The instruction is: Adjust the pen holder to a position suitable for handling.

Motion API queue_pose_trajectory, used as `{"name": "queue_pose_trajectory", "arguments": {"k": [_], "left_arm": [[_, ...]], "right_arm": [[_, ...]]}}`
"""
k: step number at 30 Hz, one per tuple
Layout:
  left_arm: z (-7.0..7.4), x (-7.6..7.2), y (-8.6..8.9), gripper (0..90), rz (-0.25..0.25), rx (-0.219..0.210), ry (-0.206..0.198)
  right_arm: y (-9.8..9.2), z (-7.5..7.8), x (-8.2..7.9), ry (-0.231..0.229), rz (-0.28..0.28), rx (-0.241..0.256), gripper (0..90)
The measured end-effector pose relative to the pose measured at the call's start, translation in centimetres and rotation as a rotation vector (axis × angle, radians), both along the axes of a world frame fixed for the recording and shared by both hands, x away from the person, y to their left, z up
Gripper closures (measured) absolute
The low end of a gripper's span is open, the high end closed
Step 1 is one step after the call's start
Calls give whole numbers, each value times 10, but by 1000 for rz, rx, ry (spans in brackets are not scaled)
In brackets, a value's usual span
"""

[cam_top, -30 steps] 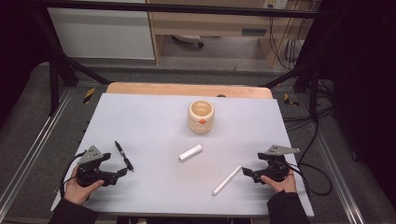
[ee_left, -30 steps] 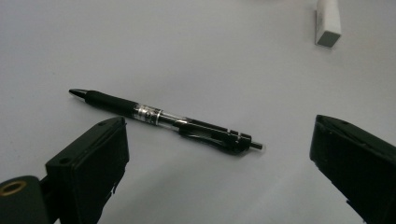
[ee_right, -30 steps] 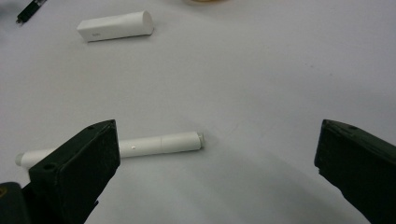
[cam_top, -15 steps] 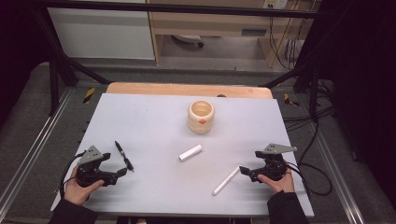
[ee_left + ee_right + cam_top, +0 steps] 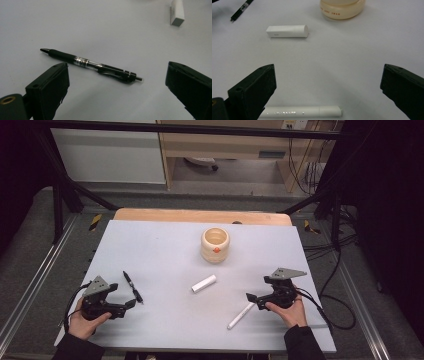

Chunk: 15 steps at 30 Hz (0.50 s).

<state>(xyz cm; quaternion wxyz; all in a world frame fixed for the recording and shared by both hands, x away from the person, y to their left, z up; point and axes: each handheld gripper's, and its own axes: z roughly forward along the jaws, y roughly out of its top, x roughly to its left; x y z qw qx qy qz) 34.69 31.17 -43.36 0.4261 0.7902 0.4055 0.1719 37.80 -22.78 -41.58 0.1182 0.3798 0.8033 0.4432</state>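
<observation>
A black pen (image 5: 133, 287) lies at the table's front left, just beyond my open left gripper (image 5: 125, 300). In the left gripper view the black pen (image 5: 90, 65) lies crosswise between and ahead of the spread jaws of the left gripper (image 5: 116, 64), untouched. A white pen (image 5: 241, 315) lies at the front right, just left of my open right gripper (image 5: 255, 292). In the right gripper view the white pen (image 5: 304, 111) sits low between the jaws of the right gripper (image 5: 328, 67), with nothing held.
A short white block (image 5: 204, 283) lies mid-table, also the block (image 5: 287, 31) ahead of the right gripper. A cream round cup (image 5: 215, 245) with an orange mark stands farther back. The grey table (image 5: 165, 245) ends in a wooden strip at the rear.
The right gripper has shifted a little to the left, toward the white pen. The left gripper and all objects stay where they were.
</observation>
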Motion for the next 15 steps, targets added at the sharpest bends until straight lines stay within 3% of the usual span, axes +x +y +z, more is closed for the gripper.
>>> {"name": "queue_pose_trajectory", "arguments": {"k": [15], "left_arm": [[-1, 1, 1, 56, 3, 10, 8]], "right_arm": [[45, 23, 22, -40, 49, -22, 14]]}}
